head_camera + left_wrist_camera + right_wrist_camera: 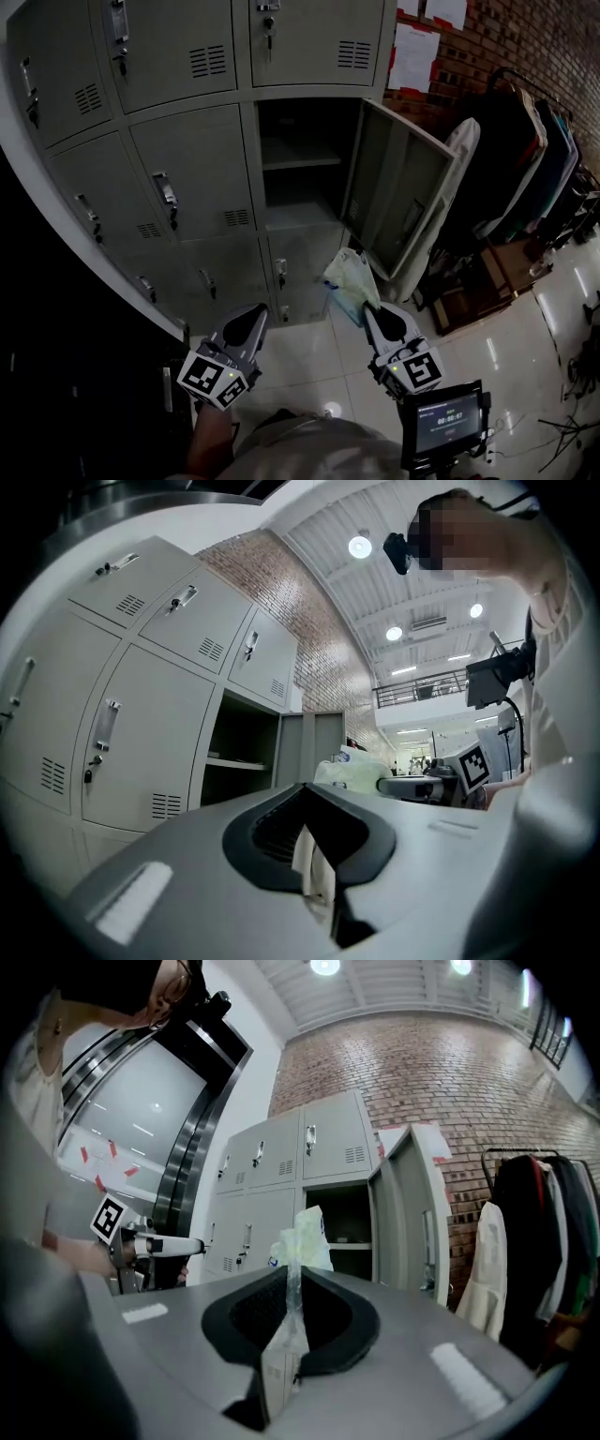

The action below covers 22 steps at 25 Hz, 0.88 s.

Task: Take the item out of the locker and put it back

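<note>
The grey locker bank has one open compartment (300, 178) with its door (398, 202) swung out to the right; inside I see a shelf and nothing on it. A pale green-white plastic bag (349, 281) hangs in front of the locker, below the opening. My right gripper (373, 311) is shut on the bag's thin edge, and the bag (305, 1237) rises from between its jaws (289, 1326). My left gripper (255, 317) is held to the left of the bag, with its jaws together and nothing in them (309, 841). The left gripper view shows the bag (352, 772) beside the right gripper (405, 785).
Closed locker doors (192, 187) with handles fill the left and top. A clothes rack with hanging garments (534, 159) and a white board (455, 192) leaning by the door stand at the right. A small screen (442, 424) sits low at the right, above the glossy tiled floor (319, 366).
</note>
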{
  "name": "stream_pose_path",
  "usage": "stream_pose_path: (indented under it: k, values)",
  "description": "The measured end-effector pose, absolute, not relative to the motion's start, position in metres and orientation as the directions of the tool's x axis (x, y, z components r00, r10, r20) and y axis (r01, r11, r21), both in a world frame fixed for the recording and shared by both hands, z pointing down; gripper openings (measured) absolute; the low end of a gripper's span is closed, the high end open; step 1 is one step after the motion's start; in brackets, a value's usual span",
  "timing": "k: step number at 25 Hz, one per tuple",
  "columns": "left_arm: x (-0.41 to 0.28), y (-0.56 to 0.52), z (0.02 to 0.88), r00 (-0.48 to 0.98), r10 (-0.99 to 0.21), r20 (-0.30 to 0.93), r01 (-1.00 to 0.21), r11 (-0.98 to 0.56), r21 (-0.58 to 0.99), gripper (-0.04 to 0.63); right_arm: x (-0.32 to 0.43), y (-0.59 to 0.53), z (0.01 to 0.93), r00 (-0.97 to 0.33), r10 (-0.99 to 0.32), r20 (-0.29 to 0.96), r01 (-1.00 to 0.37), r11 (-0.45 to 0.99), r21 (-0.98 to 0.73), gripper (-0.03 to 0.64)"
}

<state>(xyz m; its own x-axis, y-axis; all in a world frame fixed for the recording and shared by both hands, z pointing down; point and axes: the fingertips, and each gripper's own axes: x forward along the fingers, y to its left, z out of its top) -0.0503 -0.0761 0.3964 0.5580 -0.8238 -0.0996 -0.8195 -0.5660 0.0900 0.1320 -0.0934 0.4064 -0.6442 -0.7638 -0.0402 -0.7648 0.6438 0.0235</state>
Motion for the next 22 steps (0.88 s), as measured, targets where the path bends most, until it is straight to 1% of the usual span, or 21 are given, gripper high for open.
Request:
stream_pose_path:
  k: [3,6,11,17,22]
  values:
    - [-0.051,-0.077,0.394,0.553,-0.828,-0.088,-0.827,-0.559,0.062,0.005,0.131,-0.093,0.395,-0.645,-0.761,-0.066,-0.764,0.644,0.036,0.02]
    - [-0.05,-0.078,0.389,0.559,-0.825,-0.083,-0.826,-0.563,0.029,0.005,0.124,-0.092,0.386,-0.657,-0.749,-0.085,-0.753,0.658,0.009,0.02]
    - [-0.049,-0.077,0.381,0.579,-0.81,-0.097,-0.813,-0.582,0.005,0.005,0.117,-0.094,0.388,-0.655,-0.752,-0.071,-0.752,0.658,-0.029,0.02]
    - [-0.063,-0.083,0.38,0.576,-0.81,-0.109,-0.812,-0.582,0.038,0.005,0.109,-0.099,0.392,-0.645,-0.763,-0.054,-0.762,0.647,-0.037,0.02]
    - [-0.078,-0.09,0.377,0.59,-0.798,-0.122,-0.801,-0.598,0.036,0.005,0.097,-0.105,0.386,-0.627,-0.776,-0.068,-0.777,0.629,-0.018,0.02]
